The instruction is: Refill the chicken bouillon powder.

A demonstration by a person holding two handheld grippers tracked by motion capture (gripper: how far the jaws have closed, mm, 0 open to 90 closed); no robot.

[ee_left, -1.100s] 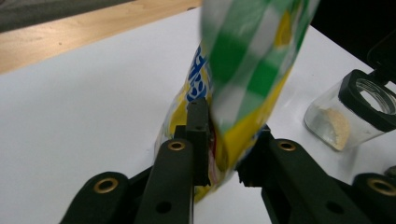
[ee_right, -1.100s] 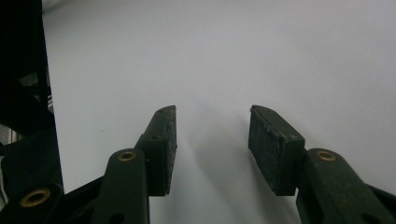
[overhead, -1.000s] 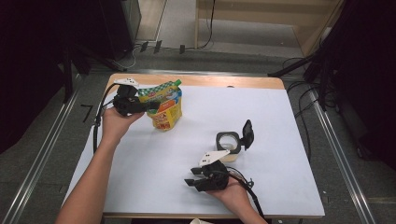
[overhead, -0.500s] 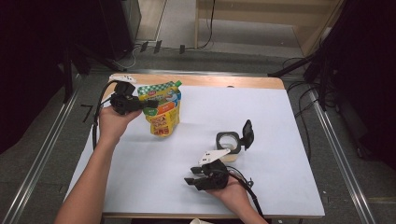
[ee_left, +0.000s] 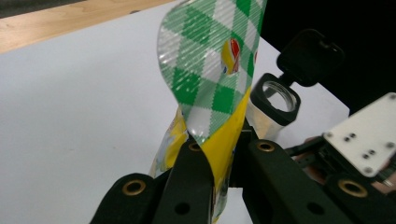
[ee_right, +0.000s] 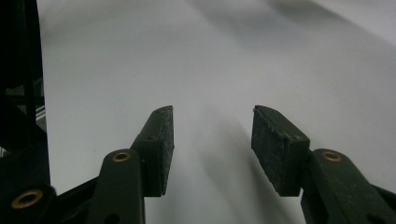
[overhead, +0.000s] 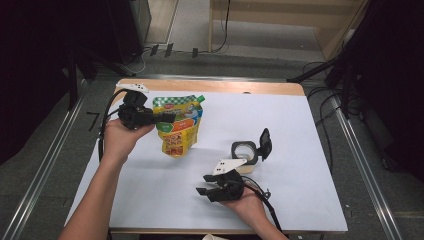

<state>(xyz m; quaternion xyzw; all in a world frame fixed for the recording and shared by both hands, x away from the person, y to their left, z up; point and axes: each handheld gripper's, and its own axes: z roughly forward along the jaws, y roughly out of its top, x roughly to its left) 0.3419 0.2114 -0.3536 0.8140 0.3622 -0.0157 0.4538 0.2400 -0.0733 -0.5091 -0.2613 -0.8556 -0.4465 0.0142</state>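
Left of the open jar (overhead: 244, 152), near the table's (overhead: 310, 135) far-left part, the left gripper (overhead: 167, 118) pinches a green-and-yellow refill pouch (overhead: 179, 127) by its upper edge. Left gripper view: jaws pressed together on the pouch film (ee_left: 212, 93), which rises bent between them, bottom end hanging toward the white tabletop (ee_left: 70, 107). Jar stands upright, black flip lid (overhead: 265, 143) tipped back, mouth uncovered. Just nearer the person than the jar, the right gripper (overhead: 204, 185) rests in the hand, jaws spread with nothing between them; right gripper view: pads (ee_right: 161, 140) apart over bare tabletop.
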